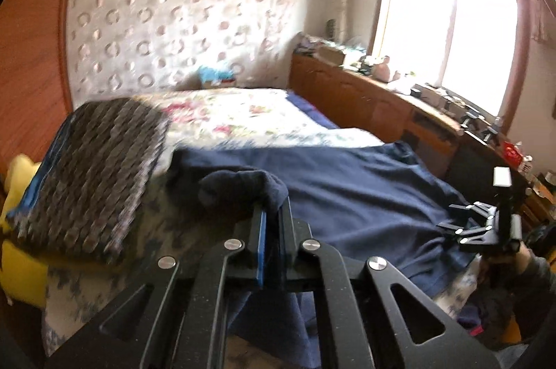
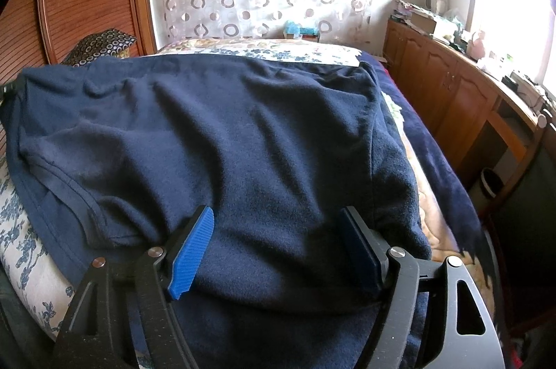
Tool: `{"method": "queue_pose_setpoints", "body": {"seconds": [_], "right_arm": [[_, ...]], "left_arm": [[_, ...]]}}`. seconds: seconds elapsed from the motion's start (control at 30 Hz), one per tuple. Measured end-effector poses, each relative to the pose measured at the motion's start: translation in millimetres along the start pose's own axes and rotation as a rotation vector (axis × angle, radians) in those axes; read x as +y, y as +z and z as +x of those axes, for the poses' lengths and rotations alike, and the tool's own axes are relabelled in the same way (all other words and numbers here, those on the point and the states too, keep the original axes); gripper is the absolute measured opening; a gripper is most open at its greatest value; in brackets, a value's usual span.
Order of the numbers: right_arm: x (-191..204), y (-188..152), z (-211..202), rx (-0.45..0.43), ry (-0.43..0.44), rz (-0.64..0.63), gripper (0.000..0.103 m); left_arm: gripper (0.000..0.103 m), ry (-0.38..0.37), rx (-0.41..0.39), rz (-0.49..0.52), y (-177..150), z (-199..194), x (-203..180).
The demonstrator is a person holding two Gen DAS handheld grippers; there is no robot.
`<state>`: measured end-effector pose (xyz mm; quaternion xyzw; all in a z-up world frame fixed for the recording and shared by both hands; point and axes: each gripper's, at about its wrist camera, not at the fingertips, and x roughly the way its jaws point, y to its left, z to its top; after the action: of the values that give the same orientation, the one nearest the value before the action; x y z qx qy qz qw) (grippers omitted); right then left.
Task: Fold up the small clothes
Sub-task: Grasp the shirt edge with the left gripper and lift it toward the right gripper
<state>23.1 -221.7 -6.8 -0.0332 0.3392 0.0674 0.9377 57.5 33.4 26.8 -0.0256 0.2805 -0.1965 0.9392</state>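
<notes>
- Left wrist view: left gripper (image 1: 272,223) clamped tight on a bunched fold of the navy garment (image 1: 347,195); the pinched cloth rises in a lump above the blue pads.
- Garment lies spread across the bed (image 1: 243,115), over a floral cover. A grey patterned cushion (image 1: 93,174) sits just beside it at the left of this view.
- Picture is blurred, cushion edge most of all.
- Right wrist view: right gripper (image 2: 276,251) with jaws standing wide, pads apart and pressing on nothing. Navy cloth fills the gap between and under them; whether the tips rest on the fabric I cannot tell.
- Right gripper also visible in the left view, low at the far right over the cloth edge.
- Neckline or hem seam (image 2: 69,191) shows at lower left of the right view, near the bed's edge.
- Risks, as judged:
  - Only one side gripped. Lifting further with the right side loose would likely drag the whole garment sideways rather than fold it.
  - Grip is on a bunch, not a clean edge; several layers may be caught, giving a crooked fold.
  - Thick fleecy cloth could slip from a small bite.
  - Cushion close by could snag the moving corner.
</notes>
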Motion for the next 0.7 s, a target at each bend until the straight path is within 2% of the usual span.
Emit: {"method": "queue_pose_setpoints", "body": {"seconds": [0.2, 0.37, 0.53, 0.63, 0.7], "right_arm": [[-1.4, 1.7, -1.4, 0.014, 0.003, -0.005, 0.076], [-9.4, 2.7, -15.3, -0.006, 0.049, 0.012, 0.076], [-20.2, 6.0, -37.9, -0.053, 0.03, 0.017, 0.076], [-29.9, 7.7, -51.1, -0.082, 0.011, 0.033, 0.076], [-34.8, 8.1, -58.3, -0.097, 0.004, 0.044, 0.076]], "left_arm": [[0.006, -0.088, -0.035, 0.078, 41.6, 16.8, -43.6], [0.006, -0.157, -0.042, 0.151, 64.4, 32.0, -83.7], [0.006, -0.24, -0.024, 0.221, 83.4, 45.3, -129.5], [0.006, -0.244, -0.018, 0.252, 89.0, 50.4, -151.4], [0.006, -0.257, 0.02, 0.265, 88.5, 58.1, -161.0]]}}
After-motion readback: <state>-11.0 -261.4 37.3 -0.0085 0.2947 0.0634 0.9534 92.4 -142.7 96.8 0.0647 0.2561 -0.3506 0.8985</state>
